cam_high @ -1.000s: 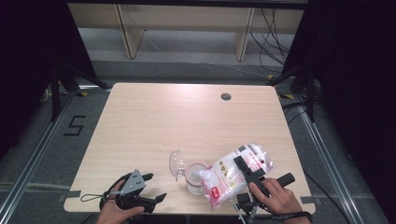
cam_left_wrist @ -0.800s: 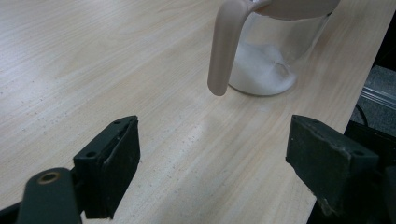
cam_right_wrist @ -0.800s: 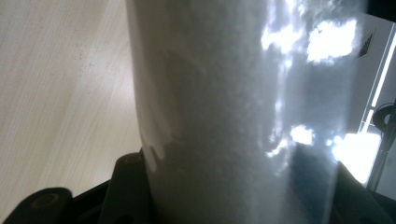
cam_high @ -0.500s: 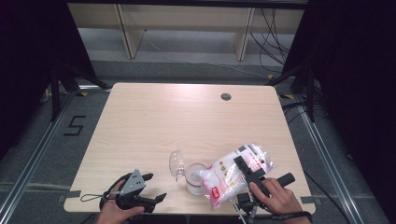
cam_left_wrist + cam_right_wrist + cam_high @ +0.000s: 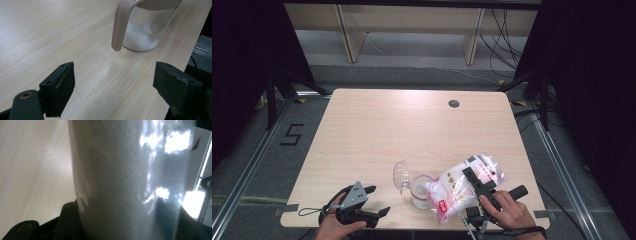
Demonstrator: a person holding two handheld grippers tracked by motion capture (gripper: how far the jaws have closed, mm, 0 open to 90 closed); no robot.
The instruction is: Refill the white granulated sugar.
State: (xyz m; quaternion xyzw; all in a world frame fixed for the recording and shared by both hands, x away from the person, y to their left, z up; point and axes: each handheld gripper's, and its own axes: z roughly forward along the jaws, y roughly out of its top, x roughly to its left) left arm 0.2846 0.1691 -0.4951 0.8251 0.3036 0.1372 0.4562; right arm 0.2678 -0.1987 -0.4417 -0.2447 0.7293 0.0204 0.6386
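One jug (image 5: 421,189) and one bag of white powder (image 5: 464,185) were on the desk (image 5: 412,130) at 6 o'clock. The right hand-held gripper (image 5: 468,176) clamped the bag, tilted over the jug. The left hand-held gripper (image 5: 379,202) rested wide open and empty at 7 o'clock.

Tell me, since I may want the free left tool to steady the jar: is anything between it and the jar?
Nothing visible. The left tool is open, with bare table between it and the jar, whose handle faces it.

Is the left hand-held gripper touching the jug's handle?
Apart. The left gripper view shows the left hand-held gripper with its jaws wide open and bare table between them and the jug's handle.
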